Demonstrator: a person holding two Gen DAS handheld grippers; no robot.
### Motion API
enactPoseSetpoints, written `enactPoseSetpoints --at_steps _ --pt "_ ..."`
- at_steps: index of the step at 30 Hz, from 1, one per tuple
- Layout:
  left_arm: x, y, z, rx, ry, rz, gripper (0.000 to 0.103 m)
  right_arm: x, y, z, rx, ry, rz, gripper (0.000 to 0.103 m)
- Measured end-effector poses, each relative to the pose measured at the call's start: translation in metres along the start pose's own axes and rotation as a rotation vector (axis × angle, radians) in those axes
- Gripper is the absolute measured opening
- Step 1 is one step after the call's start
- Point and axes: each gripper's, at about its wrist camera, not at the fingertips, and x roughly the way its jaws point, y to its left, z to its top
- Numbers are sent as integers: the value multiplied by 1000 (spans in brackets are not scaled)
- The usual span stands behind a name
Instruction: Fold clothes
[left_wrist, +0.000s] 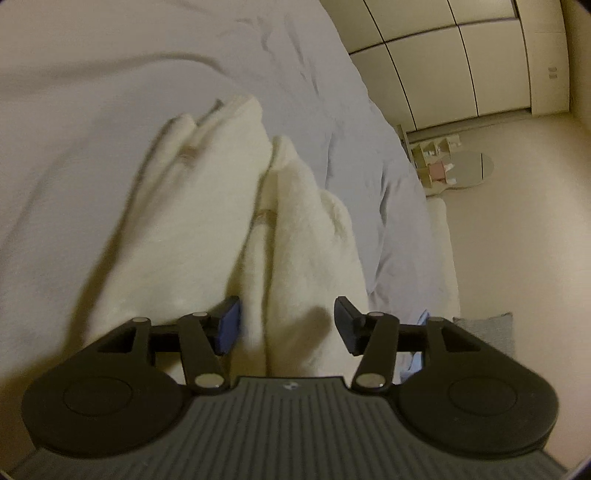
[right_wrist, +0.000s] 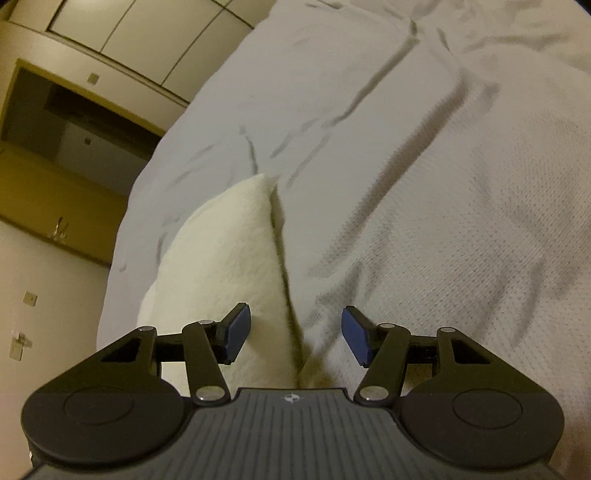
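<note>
Beneath our left gripper (left_wrist: 287, 326), jaws apart gripping nothing, cream fleece garment (left_wrist: 207, 229) bunched on grey bedsheet (left_wrist: 92, 110), our right gripper (right_wrist: 295, 336) likewise parted and empty, only its view showing white knit cloth (right_wrist: 461, 229), left view alone showing floor mirror (left_wrist: 474, 168)

We find our left gripper (left_wrist: 287, 325) and right gripper (right_wrist: 295, 334) angled downward, fingers parted, gripping nothing.
</note>
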Motion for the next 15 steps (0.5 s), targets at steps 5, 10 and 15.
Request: enactPoseSetpoints --at_steps 5,10,15 --pt "-8 -39 -14 253 -68 58 15 8 23 -12 -133 5 -3 13" --pt "-65 -60 -29 460 -230 53 15 -7 61 -39 -369 -29 25 9" --pt "-70 2 -26 307 -196 172 15 -13 87 -78 -576 -43 11 9"
